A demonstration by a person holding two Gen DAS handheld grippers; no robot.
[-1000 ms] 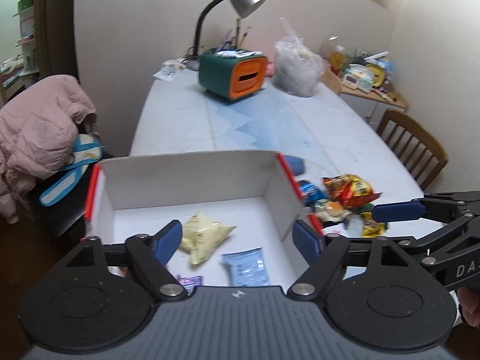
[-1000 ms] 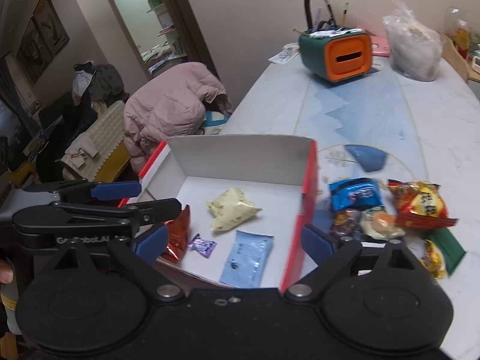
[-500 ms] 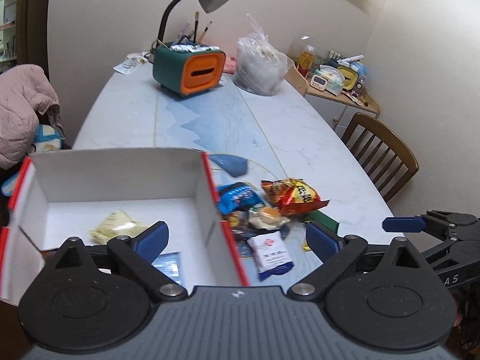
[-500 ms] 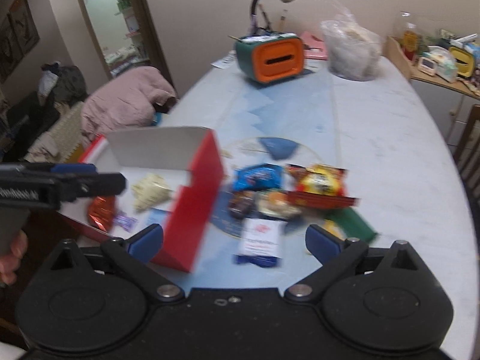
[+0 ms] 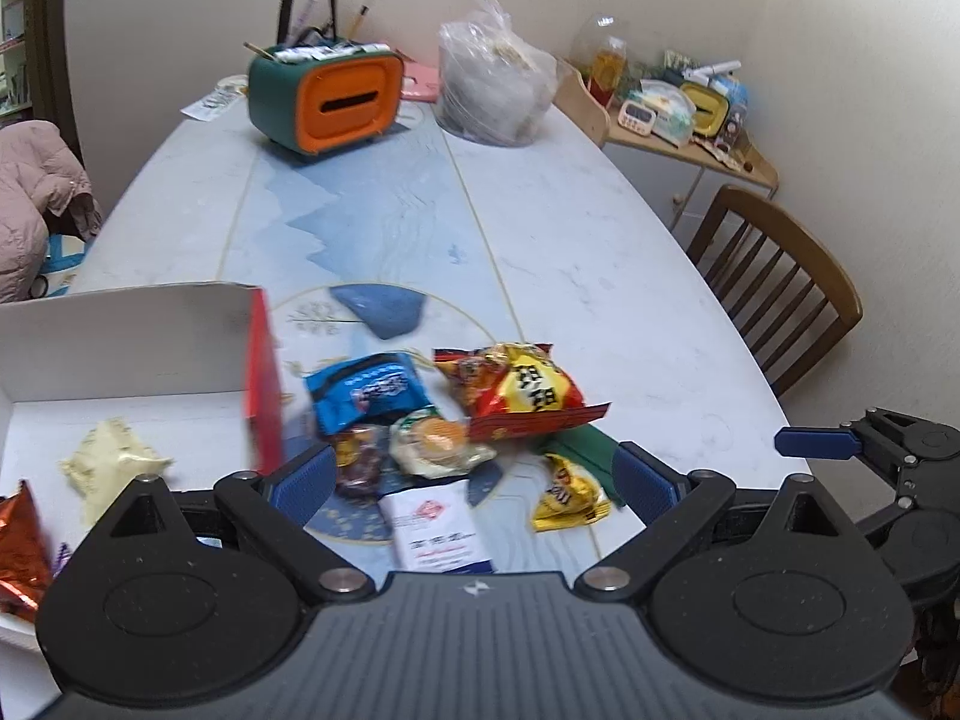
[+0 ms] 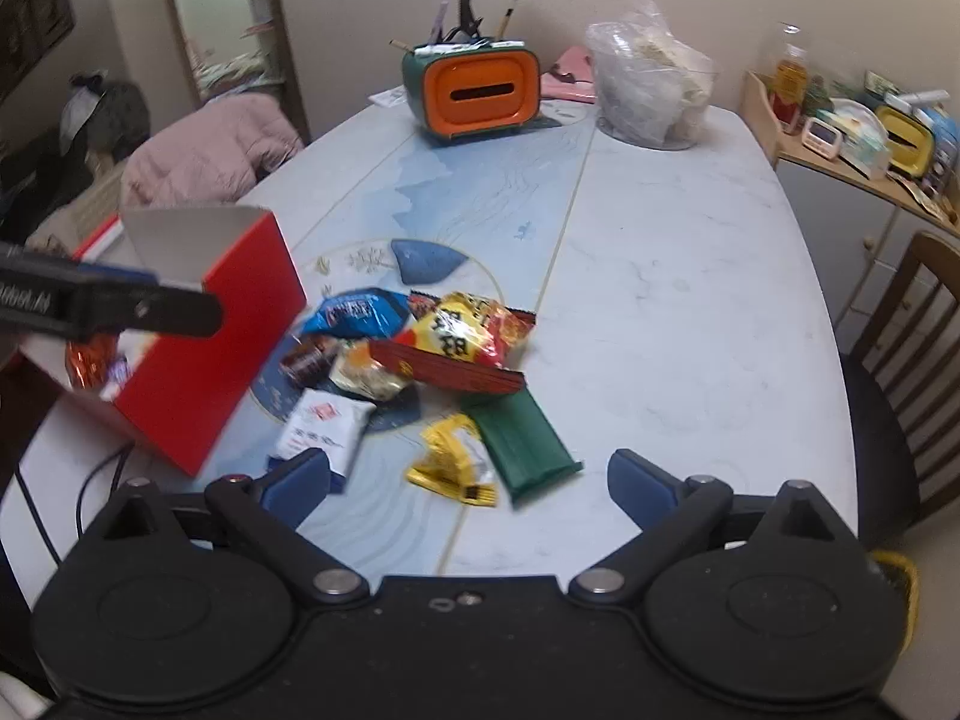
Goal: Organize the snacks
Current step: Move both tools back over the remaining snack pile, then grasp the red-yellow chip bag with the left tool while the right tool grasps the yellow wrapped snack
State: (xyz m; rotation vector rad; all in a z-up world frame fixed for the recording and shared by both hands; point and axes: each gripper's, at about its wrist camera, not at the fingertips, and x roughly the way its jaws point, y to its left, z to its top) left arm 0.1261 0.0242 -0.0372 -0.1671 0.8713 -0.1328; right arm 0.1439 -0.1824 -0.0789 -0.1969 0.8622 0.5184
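The snacks [image 6: 414,360] lie heaped on the table [image 6: 660,300] just right of the box [image 6: 210,348], so that each is a short carry over the red wall. Nearest the box sit a blue bag [image 5: 366,390], a dark sweet [image 6: 309,360] and a white packet [image 6: 324,426]; against these leans a round bun pack [image 5: 435,444], and on its far side from the box a red-and-yellow bag [image 5: 516,390] rests on top of the heap. Farthest from the box lie a yellow packet [image 6: 453,462] and a green wrapper [image 6: 528,438], touching each other.

In the box already lie a pale bag [image 5: 108,462] and an orange one [image 5: 21,540], so the sorting looks partly done, with most pieces left outside.

The left gripper [image 5: 474,474] hangs over the heap with its fingers apart and nothing between them; the white packet lies below its gap, likely the next pick. The right gripper [image 6: 468,480] points down at the yellow packet and green wrapper. Its jaws are closing a little, yet they stand wide and touch nothing. Each tong seems set over its own side of the heap, to work without crossing.
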